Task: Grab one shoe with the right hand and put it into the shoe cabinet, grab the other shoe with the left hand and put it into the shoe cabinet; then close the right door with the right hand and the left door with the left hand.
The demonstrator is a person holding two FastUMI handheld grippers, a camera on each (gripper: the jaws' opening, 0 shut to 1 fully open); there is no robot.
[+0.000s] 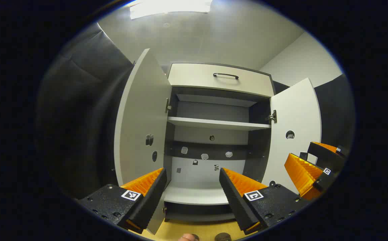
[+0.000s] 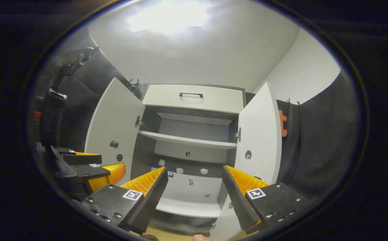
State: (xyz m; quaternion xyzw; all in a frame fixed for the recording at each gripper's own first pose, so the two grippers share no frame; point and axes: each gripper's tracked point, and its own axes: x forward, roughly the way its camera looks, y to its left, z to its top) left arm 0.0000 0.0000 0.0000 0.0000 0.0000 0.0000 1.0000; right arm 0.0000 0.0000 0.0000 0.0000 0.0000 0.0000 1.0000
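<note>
Presently, left gripper view, left to right. Dark pleated cloth wall [image 1: 80,110] on the far left. Left door [image 1: 140,117] of the shoe cabinet [image 1: 219,78] swung wide open: a flat, smooth pale panel with a metal hinge at its inner edge and two small dark fittings lower down. Left gripper [image 1: 192,187] at the bottom, jaws spread apart with nothing between them; ribbed inner faces, matte textured bodies with square markers. Between the fingers lies the cabinet interior: dark side walls, one pale shelf [image 1: 217,124] midway, a pale bottom board [image 1: 195,195], several small holes in the back panel. No shoe on the shelf or the bottom board. Above, a drawer front with a curved dark handle [image 1: 225,75]. Right door [image 1: 296,134] open too, with a round hole in it. Right gripper [image 1: 314,164] sits low at the far right, just in front of that door, fingers parted and empty.

Right gripper view: left gripper at the left edge, right gripper [image 2: 194,187] at the bottom, jaws wide with nothing held.

Wood-toned floor [image 1: 180,232] below the cabinet; plain pale walls, bright ceiling light [image 1: 170,6].
</note>
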